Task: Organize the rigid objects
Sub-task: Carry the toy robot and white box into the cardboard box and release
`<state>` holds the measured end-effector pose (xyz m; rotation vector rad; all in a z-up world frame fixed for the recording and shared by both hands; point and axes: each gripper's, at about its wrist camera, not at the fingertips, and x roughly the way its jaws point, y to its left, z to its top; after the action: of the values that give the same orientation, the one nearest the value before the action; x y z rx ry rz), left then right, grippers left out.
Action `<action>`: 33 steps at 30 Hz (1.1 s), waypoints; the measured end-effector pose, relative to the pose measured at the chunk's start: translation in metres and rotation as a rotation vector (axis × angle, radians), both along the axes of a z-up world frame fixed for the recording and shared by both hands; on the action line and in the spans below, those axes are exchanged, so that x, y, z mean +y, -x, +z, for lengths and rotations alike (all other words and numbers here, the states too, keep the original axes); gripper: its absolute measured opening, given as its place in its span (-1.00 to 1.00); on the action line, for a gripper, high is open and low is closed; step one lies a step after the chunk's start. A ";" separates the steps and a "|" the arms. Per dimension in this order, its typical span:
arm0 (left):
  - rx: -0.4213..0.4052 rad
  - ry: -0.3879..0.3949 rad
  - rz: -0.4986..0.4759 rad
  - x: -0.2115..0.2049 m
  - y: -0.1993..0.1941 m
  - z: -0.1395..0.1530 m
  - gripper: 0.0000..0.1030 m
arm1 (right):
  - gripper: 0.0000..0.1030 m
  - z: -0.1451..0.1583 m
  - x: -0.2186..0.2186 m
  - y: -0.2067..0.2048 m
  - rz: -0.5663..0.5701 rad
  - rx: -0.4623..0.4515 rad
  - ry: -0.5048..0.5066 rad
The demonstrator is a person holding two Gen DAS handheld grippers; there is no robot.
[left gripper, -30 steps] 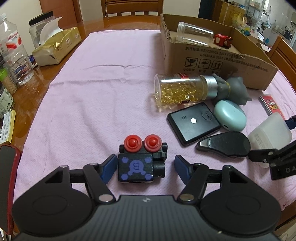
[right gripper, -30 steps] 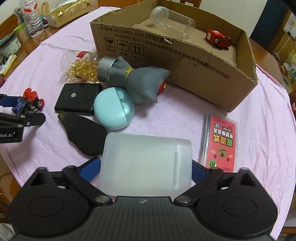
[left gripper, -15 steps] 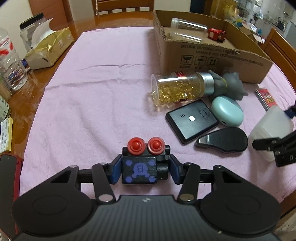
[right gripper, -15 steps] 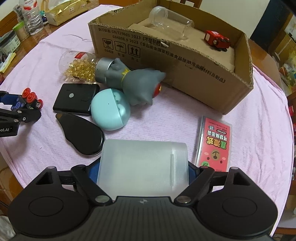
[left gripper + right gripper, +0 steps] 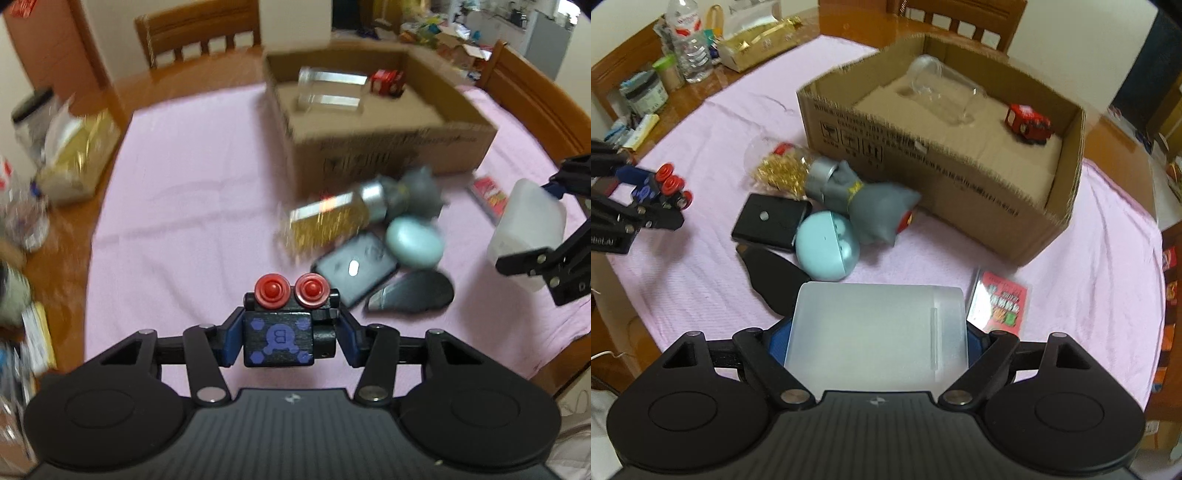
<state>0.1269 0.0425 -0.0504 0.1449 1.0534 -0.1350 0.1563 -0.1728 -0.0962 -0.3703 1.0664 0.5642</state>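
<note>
**Both grippers loaded; carry to the box pending**

With each tool clamped on its own item, I have both loads clear of the pink cloth (image 5: 1071, 236); my judgement is that the next step is the carry to the cardboard box (image 5: 960, 173), which stands open beyond the clutter.

The left gripper (image 5: 284, 334) grips the black toy block (image 5: 279, 341) by its side faces; the blue pads bear flat there, so the two red knobs (image 5: 290, 290) on top stay free. The block shows a purple emblem on its near face.

The right gripper (image 5: 877, 341) holds the frosted plastic case (image 5: 877, 328) across its width; the jaws stand wide because the case is wide. The case is translucent, smooth and rectangular; I expect it to be slippery.

A clear jar (image 5: 942, 88) and a red toy car (image 5: 1028, 120) already lie in the box; the capsule bottle (image 5: 786, 171), grey figure (image 5: 875, 206) and teal case (image 5: 827, 247) lie on the cloth.
</note>
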 end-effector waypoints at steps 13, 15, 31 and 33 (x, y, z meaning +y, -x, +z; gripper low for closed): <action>-0.182 0.051 -0.120 -0.039 -0.069 0.060 -0.02 | 0.69 0.052 -0.014 -0.023 0.025 -0.117 -0.045; -0.185 0.061 -0.121 -0.043 -0.084 0.058 -0.02 | 0.69 0.057 -0.015 -0.029 0.026 -0.131 -0.052; -0.303 0.037 -0.079 -0.058 -0.144 0.032 0.93 | 0.69 0.080 -0.014 -0.071 0.004 -0.198 -0.047; -0.290 0.062 -0.067 -0.053 -0.142 0.033 0.93 | 0.69 0.080 -0.014 -0.073 0.000 -0.197 -0.044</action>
<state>0.2686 -0.0100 -0.0173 0.1389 0.7544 -0.2012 0.2295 -0.1870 -0.0162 -0.3792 0.8634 0.5383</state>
